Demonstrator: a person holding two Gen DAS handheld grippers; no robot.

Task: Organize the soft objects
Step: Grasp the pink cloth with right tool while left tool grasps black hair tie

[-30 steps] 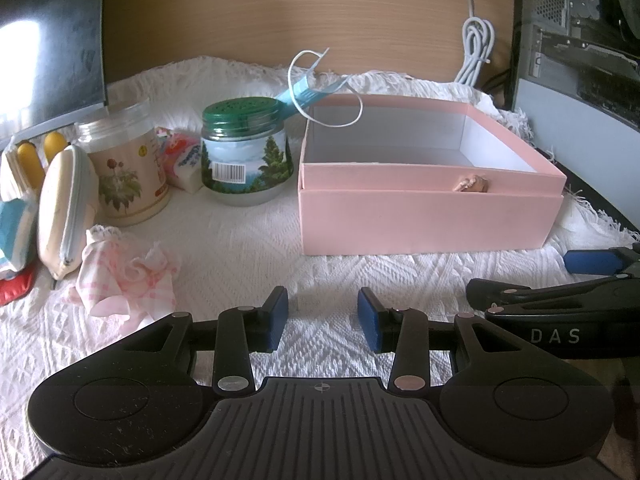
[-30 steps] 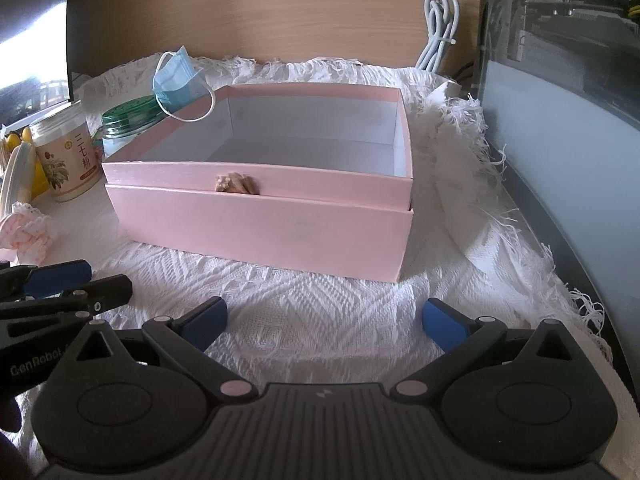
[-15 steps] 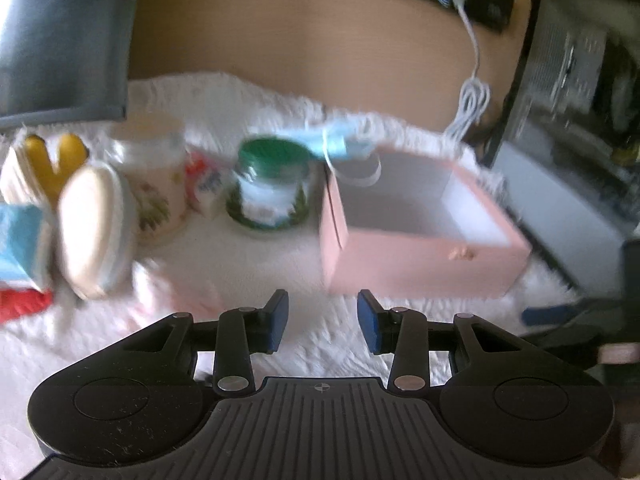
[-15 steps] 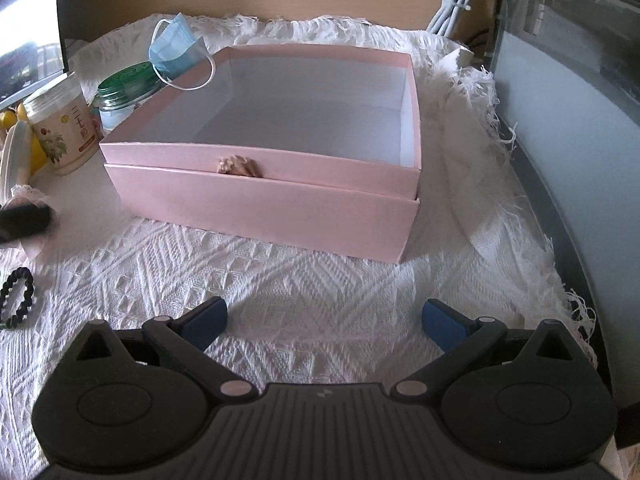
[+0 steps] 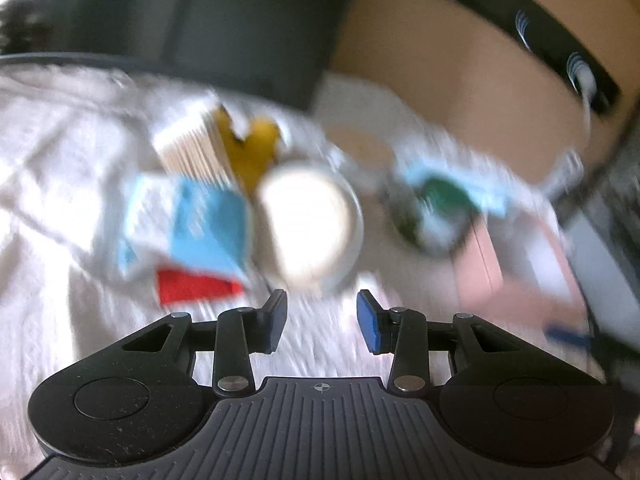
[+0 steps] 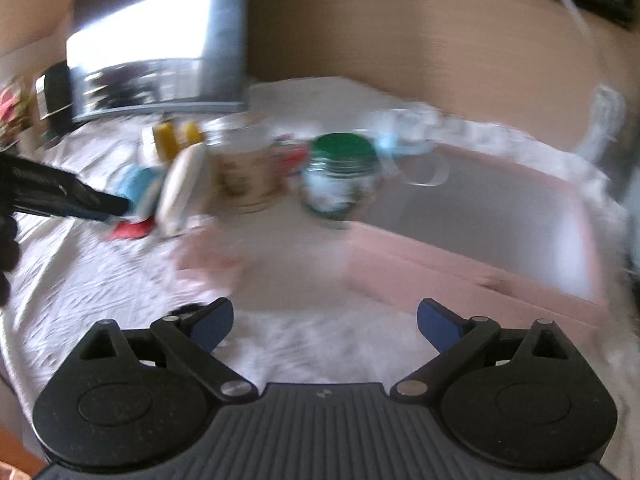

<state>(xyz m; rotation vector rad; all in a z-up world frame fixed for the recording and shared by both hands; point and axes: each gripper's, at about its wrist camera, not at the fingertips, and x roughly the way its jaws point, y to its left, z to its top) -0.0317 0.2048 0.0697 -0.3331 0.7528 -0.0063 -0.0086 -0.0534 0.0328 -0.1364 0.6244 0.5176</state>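
the pink box (image 6: pixel 472 276) sits on a white cloth (image 6: pixel 100 280) with a woven pattern; left of the box, a jar (image 6: pixel 340 176) has a green lid. further left of the box: a cream pouch (image 5: pixel 308 220), a blue-and-white pack (image 5: pixel 188 228), something red (image 5: pixel 192 286).

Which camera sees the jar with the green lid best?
The right wrist view: the green-lidded jar stands whole there, lid and glass clear enough despite blur. The left wrist view shows it only as a smeared green patch, partly behind something blue.

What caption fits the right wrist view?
Motion-blurred view: open, empty right gripper above white cloth, facing green-lidded jar and pink box.
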